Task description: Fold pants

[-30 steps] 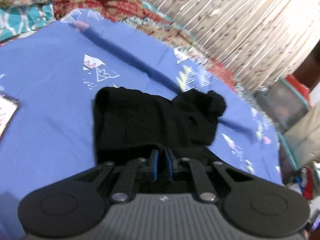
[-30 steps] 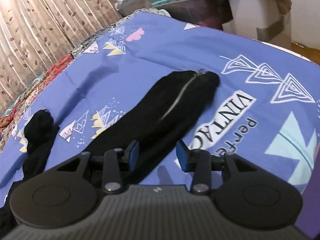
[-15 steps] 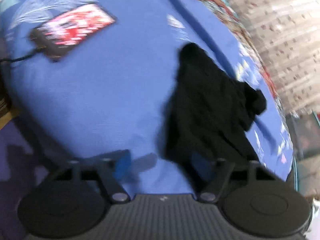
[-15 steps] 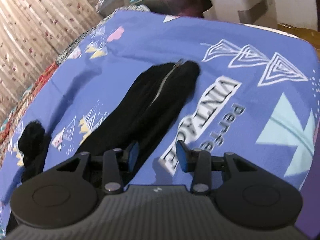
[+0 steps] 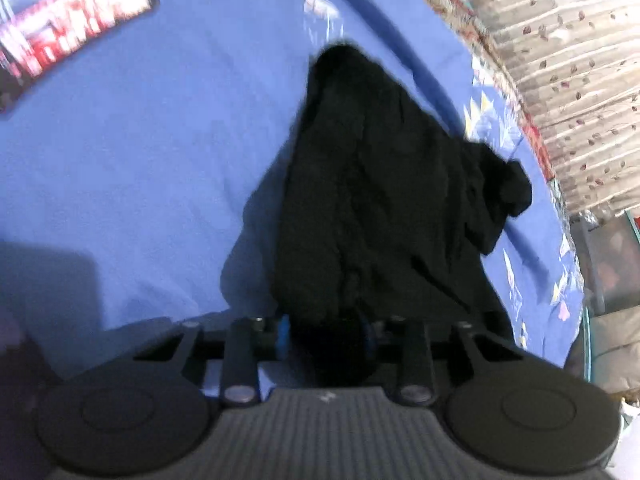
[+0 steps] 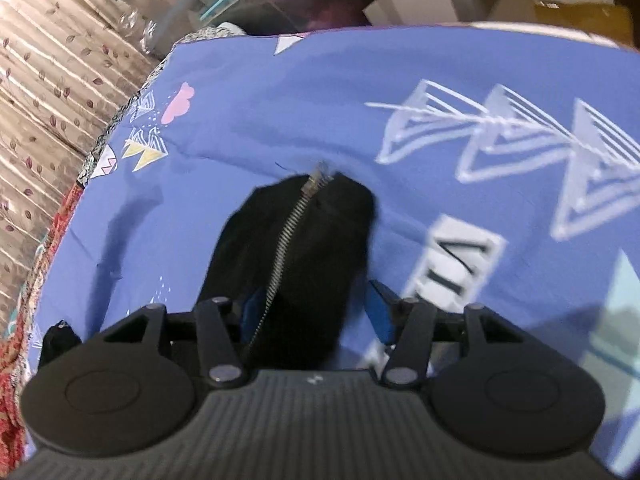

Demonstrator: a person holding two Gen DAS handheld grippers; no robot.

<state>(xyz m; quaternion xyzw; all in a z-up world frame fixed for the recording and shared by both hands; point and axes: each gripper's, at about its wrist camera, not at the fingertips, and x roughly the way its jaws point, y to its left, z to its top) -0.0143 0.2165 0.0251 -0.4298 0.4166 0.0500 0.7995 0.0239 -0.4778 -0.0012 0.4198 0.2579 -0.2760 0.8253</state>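
Pants (image 5: 380, 208): black, lying crumpled on the blue bedsheet (image 5: 140, 160); in the left wrist view they spread from the near edge away to a rounded far end, with a bunched lump out to the right.
Pants, other end (image 6: 296, 256): a narrow black strip with a silver zipper (image 6: 284, 248) running along it from far to near.
Left gripper (image 5: 326, 338): its blue pads stand partly apart with a thick fold of black cloth bunched between them; whether they actually press on the cloth, I cannot tell.
Right gripper (image 6: 316, 312): set wide, its blue pads straddling the zippered strip; the left pad (image 6: 252, 310) is against the cloth and the right pad (image 6: 380, 312) stands clear of it over the bedsheet.
Bedsheet print: white triangles (image 6: 500, 136) on the far right, a black-on-white letter panel (image 6: 456, 264) just right of the pants, and small coloured shapes (image 6: 160, 128) at the far left.
Red and white flat thing (image 5: 68, 28): lies on the bedsheet at the far left, well apart from the pants; too blurred to name.
Curtain (image 5: 568, 72): beige with small leaf marks, beyond the bed's right edge.
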